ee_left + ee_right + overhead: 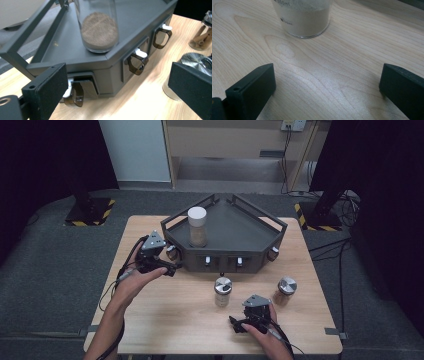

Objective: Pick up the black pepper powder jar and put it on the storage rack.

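High view: we see one white-lidded glass jar [197, 226] on the dark grey angular tray [260, 222]; two metal-lidded jars [223, 291] wait on the wooden surface [170, 310], both grippers' fingers open, empty.

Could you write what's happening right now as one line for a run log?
left gripper: open, beside rack | right gripper: open, near jar | white-lidded jar: on rack

Dark grey angular metal tray [250, 227] on light wooden table [165, 315], white-capped glass jar [197, 226] standing on it. Left gripper [172, 268] just beside tray's front-left corner. Right gripper [235, 324] near two steel-lidded glass jars [223, 291] [286, 291].
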The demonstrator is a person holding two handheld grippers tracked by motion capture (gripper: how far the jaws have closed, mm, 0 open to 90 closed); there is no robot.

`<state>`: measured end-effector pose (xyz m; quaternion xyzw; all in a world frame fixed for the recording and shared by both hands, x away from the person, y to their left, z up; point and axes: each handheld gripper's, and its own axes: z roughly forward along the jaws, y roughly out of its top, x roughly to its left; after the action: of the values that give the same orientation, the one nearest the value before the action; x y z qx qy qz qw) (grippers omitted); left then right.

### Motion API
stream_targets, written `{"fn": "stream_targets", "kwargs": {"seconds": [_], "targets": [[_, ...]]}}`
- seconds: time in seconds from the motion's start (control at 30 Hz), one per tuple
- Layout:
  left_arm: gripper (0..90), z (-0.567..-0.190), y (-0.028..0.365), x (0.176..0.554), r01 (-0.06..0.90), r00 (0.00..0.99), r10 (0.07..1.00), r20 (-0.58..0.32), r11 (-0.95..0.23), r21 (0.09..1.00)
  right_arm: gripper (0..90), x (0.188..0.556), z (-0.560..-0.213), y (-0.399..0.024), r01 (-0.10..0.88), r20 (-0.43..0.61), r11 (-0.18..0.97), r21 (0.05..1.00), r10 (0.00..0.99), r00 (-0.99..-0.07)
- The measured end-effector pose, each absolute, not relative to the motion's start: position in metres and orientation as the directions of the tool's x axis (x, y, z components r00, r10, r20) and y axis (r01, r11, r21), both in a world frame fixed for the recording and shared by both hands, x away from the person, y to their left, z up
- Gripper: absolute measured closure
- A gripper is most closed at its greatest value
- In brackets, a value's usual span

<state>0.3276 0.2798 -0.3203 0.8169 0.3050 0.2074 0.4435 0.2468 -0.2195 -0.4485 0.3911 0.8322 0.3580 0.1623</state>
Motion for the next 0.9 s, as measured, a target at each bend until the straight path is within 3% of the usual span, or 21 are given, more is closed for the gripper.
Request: {"fn": "stream_targets", "kwargs": {"seconds": [0.9], "targets": [[1.0,-0.352,0.277,0.307,0.344,0.743,0.667,0.058,-0.455,0.821,0.8,0.247,-0.448,-0.220,0.535,0.010,0.438,0.723,0.767,-0.641]]}}
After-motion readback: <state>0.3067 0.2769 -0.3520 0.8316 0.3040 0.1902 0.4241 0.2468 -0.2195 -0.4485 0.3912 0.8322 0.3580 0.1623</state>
